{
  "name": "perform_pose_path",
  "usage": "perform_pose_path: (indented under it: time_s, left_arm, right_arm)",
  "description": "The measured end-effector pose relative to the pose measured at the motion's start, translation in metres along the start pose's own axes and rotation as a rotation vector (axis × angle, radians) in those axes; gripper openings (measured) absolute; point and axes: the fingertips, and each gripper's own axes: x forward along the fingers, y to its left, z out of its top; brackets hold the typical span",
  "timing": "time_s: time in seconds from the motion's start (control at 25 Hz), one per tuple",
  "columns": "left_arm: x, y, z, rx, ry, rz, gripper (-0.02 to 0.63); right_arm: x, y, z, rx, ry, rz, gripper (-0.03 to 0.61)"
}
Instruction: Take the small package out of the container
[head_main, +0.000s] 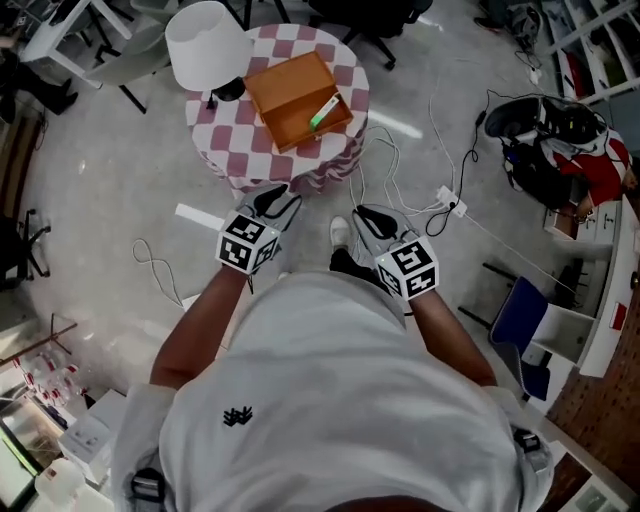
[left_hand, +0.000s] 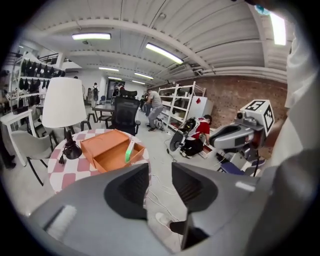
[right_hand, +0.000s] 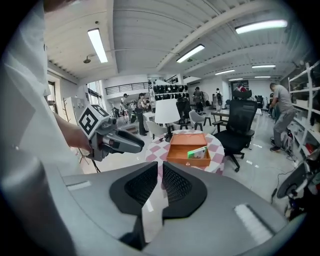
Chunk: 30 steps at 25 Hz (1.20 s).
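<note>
An open orange box (head_main: 290, 95) lies on a round table (head_main: 230, 150) with a red and white checked cloth. A small green and white package (head_main: 323, 110) leans inside the box at its right end. Both grippers are held close to my body, well short of the table. My left gripper (head_main: 272, 197) is open, with only floor showing between its jaws (left_hand: 160, 172). The jaws of my right gripper (head_main: 366, 216) are almost together, with a thin slit and nothing in it (right_hand: 160, 172). Ahead of the jaws in both gripper views sit the box (right_hand: 190, 147) and package (left_hand: 129, 150).
A white-shaded lamp (head_main: 205, 45) stands on the table left of the box. White cables (head_main: 410, 190) trail over the floor beside the table. A black office chair (right_hand: 240, 125) stands behind it. Bags (head_main: 550, 140) and shelving lie to the right, with people far off.
</note>
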Motion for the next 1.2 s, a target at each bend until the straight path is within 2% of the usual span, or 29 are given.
perform_pose_path:
  time_s: [0.24, 0.64, 0.84, 1.2]
  left_arm:
    - [0.074, 0.046, 0.017, -0.018, 0.090, 0.097, 0.172]
    - [0.172, 0.108, 0.033, 0.015, 0.245, 0.203, 0.175]
    - [0.212, 0.136, 0.029, 0.038, 0.303, 0.224, 0.178]
    - [0.256, 0.152, 0.027, 0.025, 0.371, 0.235, 0.181]
  right_arm:
    - [0.008, -0.075, 0.007, 0.003, 0.017, 0.039, 0.015]
    - [-0.005, -0.160, -0.004, 0.057, 0.051, 0.032, 0.015]
    - [-0.011, -0.190, -0.010, 0.082, 0.070, 0.008, 0.015]
    - [-0.013, -0.217, -0.016, 0.112, 0.099, -0.006, 0.015]
